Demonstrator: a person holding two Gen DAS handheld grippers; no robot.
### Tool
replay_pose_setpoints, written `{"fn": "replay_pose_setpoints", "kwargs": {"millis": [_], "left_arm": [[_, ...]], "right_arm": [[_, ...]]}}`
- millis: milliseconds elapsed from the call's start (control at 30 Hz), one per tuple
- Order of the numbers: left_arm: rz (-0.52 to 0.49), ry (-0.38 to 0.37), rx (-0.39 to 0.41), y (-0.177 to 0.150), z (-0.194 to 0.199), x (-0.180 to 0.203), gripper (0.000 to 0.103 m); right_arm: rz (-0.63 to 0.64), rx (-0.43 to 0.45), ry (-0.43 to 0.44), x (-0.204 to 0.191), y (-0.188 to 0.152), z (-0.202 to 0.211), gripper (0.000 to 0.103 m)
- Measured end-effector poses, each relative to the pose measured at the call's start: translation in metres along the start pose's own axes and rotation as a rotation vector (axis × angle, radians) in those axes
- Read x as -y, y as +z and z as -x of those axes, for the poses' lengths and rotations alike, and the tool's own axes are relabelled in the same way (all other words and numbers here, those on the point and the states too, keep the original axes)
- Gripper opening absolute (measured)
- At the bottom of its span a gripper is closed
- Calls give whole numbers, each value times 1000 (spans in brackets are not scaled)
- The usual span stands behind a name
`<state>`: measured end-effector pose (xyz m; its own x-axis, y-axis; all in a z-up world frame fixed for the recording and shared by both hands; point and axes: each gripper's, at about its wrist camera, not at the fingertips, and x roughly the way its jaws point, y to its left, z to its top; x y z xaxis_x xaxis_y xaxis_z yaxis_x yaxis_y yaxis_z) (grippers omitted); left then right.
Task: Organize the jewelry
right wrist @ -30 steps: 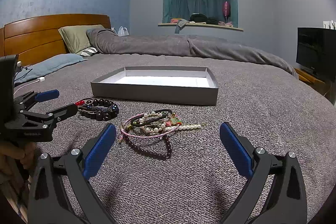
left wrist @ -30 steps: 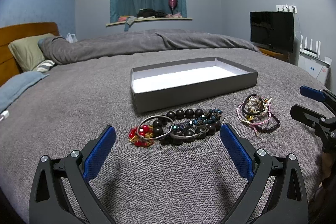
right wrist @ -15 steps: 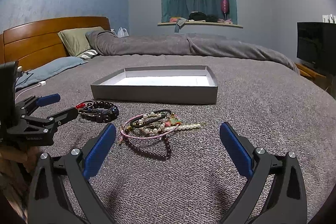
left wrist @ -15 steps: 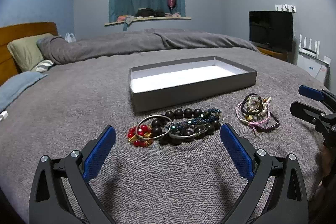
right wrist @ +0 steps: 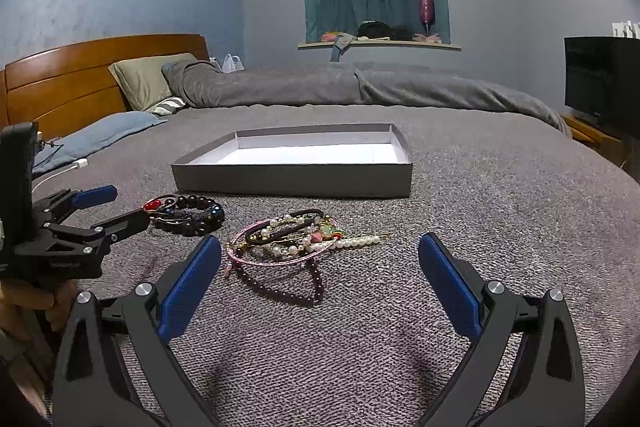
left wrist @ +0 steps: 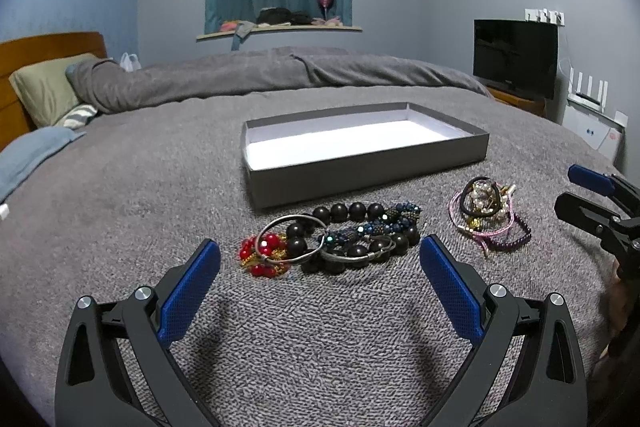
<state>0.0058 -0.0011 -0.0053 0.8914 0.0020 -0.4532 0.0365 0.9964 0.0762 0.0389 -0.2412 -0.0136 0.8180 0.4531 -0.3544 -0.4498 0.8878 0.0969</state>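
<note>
A shallow grey box point(left wrist: 360, 179) with a white inside lies open on the grey bed; it also shows in the right wrist view point(right wrist: 292, 181). In front of it lies a pile of dark bead bracelets, silver bangles and red beads point(left wrist: 332, 241), also seen in the right wrist view point(right wrist: 186, 213). To its right lies a pile of pink cord, pearls and purple beads point(left wrist: 486, 217), which the right wrist view point(right wrist: 292, 243) shows close up. My left gripper point(left wrist: 320, 277) is open and empty just short of the dark pile. My right gripper point(right wrist: 320, 273) is open and empty just short of the pink pile.
The grey bedspread point(left wrist: 120, 195) runs back to a rolled duvet point(left wrist: 260, 73) and pillows point(right wrist: 144, 87) by a wooden headboard point(right wrist: 80, 79). A TV point(left wrist: 516, 57) stands at the right. A white charging cable point(right wrist: 64, 173) lies at the left.
Both views have shifted only slightly. Both grippers stay open and the jewelry has not moved.
</note>
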Motion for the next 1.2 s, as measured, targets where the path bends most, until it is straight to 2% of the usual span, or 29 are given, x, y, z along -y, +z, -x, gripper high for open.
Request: {"fn": "replay_pose_setpoints", "kwargs": {"millis": [200, 367, 600, 700, 833, 900, 967, 1133, 1200], "left_arm": [[-16, 9, -9, 3, -2, -1, 99], [20, -18, -23, 8, -6, -7, 99], [76, -89, -84, 18, -26, -21, 95], [108, -116, -138, 20, -36, -24, 94], [131, -109, -170, 26, -47, -31, 82], [140, -104, -189, 27, -51, -35, 79], [142, -117, -217, 27, -57, -38, 77], [128, -149, -274, 24, -65, -40, 59], [123, -152, -277, 25, -65, -40, 53]], "right_arm": [[9, -6, 22, -1, 1, 1, 98], [11, -23, 41, -1, 6, -2, 98], [34, -50, 61, -7, 16, -11, 97], [40, -49, 52, -8, 17, -14, 97], [29, -53, 40, -4, 19, -17, 93], [6, -56, 31, 1, 21, -19, 92], [-21, -71, 58, 6, 22, -22, 91], [-20, -92, 65, 6, 24, -26, 89], [-17, -109, 72, 6, 25, -30, 85]]}}
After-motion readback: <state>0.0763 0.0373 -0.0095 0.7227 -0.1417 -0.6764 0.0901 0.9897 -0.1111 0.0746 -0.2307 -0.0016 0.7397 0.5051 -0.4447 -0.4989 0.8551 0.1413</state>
